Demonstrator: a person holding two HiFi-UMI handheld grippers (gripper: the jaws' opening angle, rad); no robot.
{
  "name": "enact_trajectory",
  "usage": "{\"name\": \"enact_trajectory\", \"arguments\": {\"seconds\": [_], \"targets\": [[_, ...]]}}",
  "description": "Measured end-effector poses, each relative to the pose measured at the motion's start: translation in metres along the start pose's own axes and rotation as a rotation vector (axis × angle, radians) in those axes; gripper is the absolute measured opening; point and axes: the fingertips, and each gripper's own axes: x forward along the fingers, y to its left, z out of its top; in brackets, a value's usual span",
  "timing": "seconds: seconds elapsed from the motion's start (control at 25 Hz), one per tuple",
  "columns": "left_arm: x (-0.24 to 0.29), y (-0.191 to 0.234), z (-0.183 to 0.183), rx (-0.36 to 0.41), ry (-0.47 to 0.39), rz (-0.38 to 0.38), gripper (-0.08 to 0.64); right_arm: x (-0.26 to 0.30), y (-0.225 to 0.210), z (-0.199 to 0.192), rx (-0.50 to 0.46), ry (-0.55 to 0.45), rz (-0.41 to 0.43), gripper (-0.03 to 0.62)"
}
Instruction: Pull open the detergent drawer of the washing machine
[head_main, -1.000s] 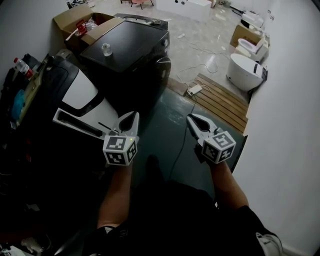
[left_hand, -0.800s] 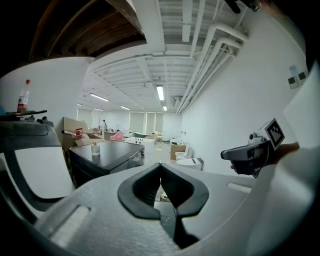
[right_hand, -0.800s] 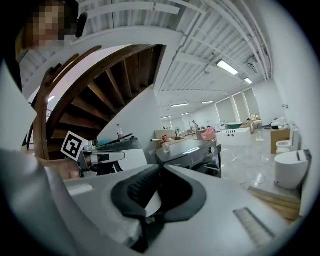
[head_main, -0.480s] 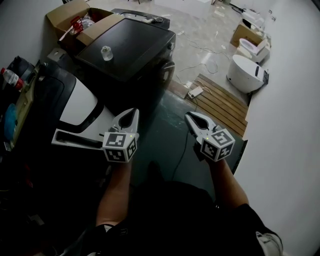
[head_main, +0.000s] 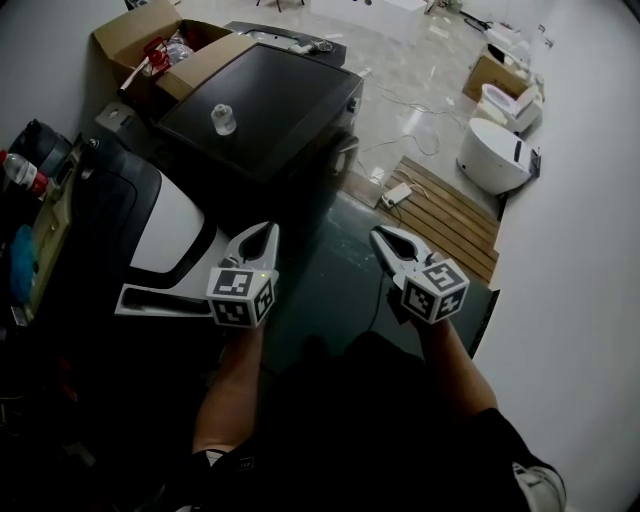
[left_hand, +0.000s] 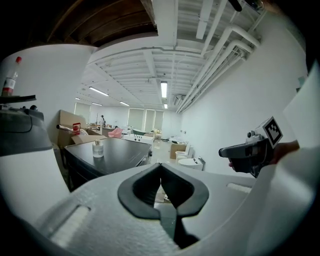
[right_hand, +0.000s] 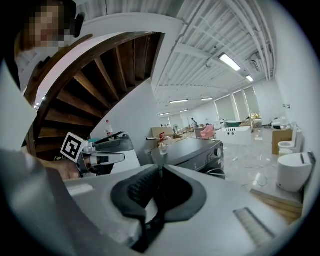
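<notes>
Detergent drawer (head_main: 160, 300) at left, pulled out from white washing machine (head_main: 170, 225). Left gripper (head_main: 262, 232) just right of drawer, jaws closed, nothing between them. Right gripper (head_main: 381, 237) level with it, well apart, jaws together, also empty. Both hover over dark floor mat (head_main: 335, 285). Far side: dark washing machine (head_main: 270, 90), small bottle (head_main: 224, 120) on top, cardboard box (head_main: 150, 35) far left. Wooden slats (head_main: 450, 215) and toilet (head_main: 495, 150) far right, by white wall (head_main: 585, 260).
</notes>
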Motion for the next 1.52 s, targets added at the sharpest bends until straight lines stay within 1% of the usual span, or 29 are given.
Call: {"name": "enact_trajectory", "arguments": {"seconds": [0.08,0.28,0.52,0.72,0.92,1.08,1.28,1.4,1.52], "targets": [[0.004,0.005,0.001,0.003,0.003,0.000,0.011,0.008,-0.004,-0.003,-0.017,0.008,0.006,0.018],[0.021,0.020,0.008,0.003,0.011,0.015,0.011,0.033,-0.019,0.006,0.003,0.005,0.026,0.018],[0.054,0.035,0.015,-0.004,0.024,0.063,0.011,0.073,-0.047,0.015,-0.004,0.023,0.093,0.017],[0.097,0.047,0.021,-0.034,0.030,0.120,0.011,0.108,-0.086,0.027,-0.009,0.049,0.150,0.018],[0.146,0.039,0.032,-0.058,0.043,0.159,0.011,0.127,-0.139,0.043,-0.004,0.072,0.193,0.018],[0.175,0.040,0.044,-0.071,0.045,0.210,0.011,0.144,-0.172,0.059,-0.019,0.081,0.237,0.017],[0.196,0.043,0.059,-0.100,0.027,0.297,0.011,0.159,-0.203,0.076,-0.075,0.097,0.307,0.018],[0.199,0.044,0.063,-0.106,0.016,0.338,0.011,0.170,-0.209,0.085,-0.094,0.096,0.342,0.018],[0.194,0.047,0.063,-0.108,0.013,0.366,0.011,0.180,-0.202,0.094,-0.115,0.089,0.371,0.018]]}}
